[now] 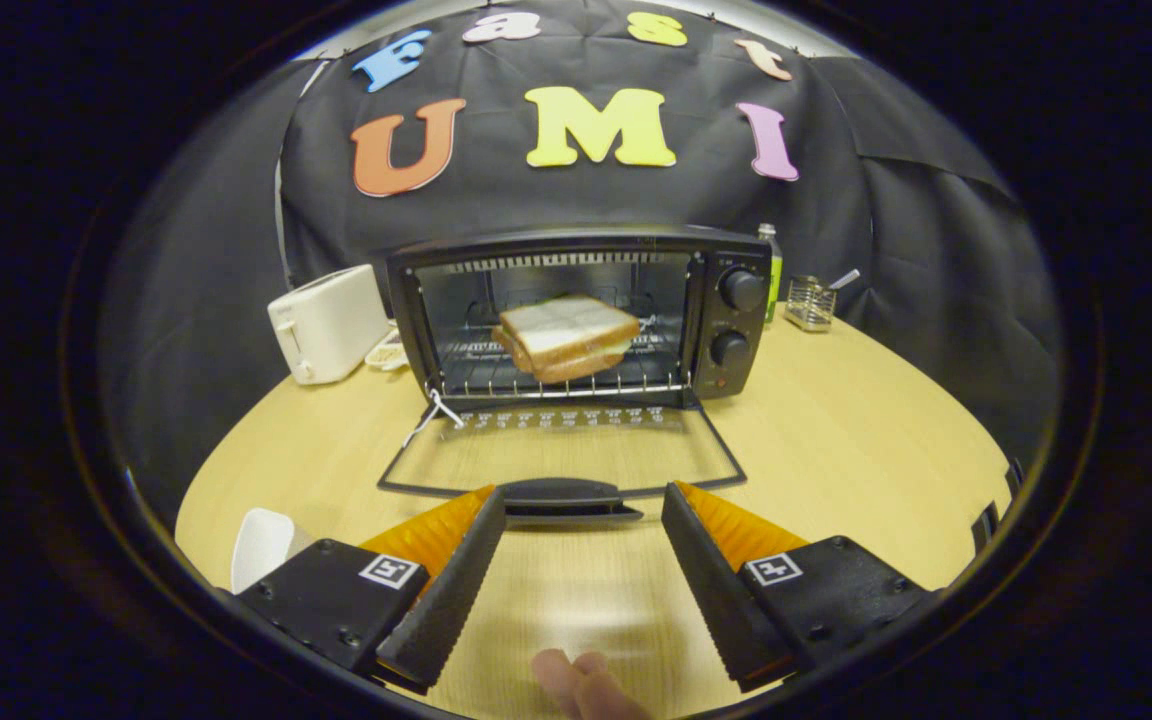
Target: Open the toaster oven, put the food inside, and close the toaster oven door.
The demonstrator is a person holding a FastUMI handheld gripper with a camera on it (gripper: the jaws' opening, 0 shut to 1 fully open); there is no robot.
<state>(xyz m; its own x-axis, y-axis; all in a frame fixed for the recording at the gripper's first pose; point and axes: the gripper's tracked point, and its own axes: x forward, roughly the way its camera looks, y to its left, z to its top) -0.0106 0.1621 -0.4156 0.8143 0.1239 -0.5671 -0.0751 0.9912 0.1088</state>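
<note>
Gripper (584, 500) fingers spread wide before the toaster oven's (581, 315) lowered door (561, 450).
Sandwich (566, 335) sits inside; white toaster (328, 322) stands left.

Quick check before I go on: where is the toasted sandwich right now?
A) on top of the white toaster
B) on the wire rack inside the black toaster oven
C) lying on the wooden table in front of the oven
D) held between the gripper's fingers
B: the toasted sandwich rests on the wire rack inside the black toaster oven, whose glass door lies folded down, while the open gripper holds nothing just short of the door's handle.
</note>
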